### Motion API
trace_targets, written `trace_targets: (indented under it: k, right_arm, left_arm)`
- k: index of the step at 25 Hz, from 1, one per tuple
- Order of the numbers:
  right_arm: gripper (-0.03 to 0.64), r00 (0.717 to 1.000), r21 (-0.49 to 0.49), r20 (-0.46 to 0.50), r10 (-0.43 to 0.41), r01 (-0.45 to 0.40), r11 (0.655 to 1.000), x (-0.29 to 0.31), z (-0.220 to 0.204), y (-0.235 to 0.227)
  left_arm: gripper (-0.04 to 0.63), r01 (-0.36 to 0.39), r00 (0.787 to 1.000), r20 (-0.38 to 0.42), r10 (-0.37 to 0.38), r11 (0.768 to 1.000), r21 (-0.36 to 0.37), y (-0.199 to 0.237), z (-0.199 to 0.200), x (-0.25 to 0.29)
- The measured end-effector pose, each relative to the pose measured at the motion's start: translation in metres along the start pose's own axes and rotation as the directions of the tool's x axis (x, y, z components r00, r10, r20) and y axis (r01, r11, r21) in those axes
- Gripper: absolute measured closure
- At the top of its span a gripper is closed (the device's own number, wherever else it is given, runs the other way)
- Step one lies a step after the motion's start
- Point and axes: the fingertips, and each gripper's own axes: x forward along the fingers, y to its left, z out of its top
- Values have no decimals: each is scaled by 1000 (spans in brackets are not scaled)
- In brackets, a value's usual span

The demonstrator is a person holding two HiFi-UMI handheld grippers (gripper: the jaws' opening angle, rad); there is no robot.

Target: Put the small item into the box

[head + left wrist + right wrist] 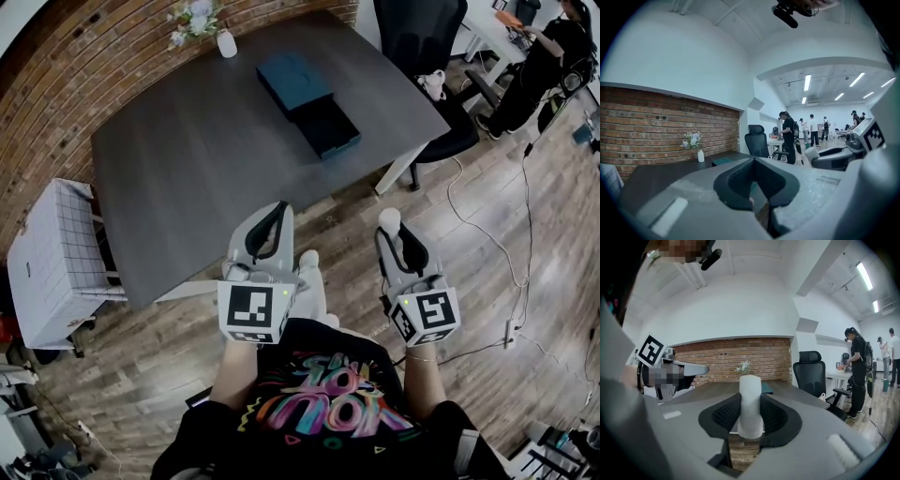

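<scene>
A dark blue box [291, 75] lies on the far side of the grey table [187, 169], its open tray [328, 127] next to it. The box also shows as a teal edge [723, 161] and behind the item [767, 389]. My right gripper [392, 227] hangs over the wooden floor in front of the table, shut on a small white cylinder [388, 219] that stands upright between the pads [750, 404]. My left gripper [275, 214] is beside it near the table's front edge. Its jaws are shut with nothing between them [754, 185].
A white vase with flowers [225, 42] stands at the table's far edge. A white grid cabinet [52, 262] sits left of the table and a black office chair [422, 37] at its far right. Cables [487, 234] trail on the floor. A seated person [539, 66] is at top right.
</scene>
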Motion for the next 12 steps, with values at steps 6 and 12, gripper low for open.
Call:
trace_targets:
  k: [6, 12]
  right_arm:
    - [489, 1000, -5, -12, -12, 12, 1000, 75, 20, -35]
    - [489, 999, -8, -15, -28, 28, 1000, 135, 39, -58]
  left_arm:
    - [594, 22, 1000, -8, -21, 1000, 3, 44, 13, 76]
    - [594, 45, 999, -7, -45, 999, -2, 76, 23, 133]
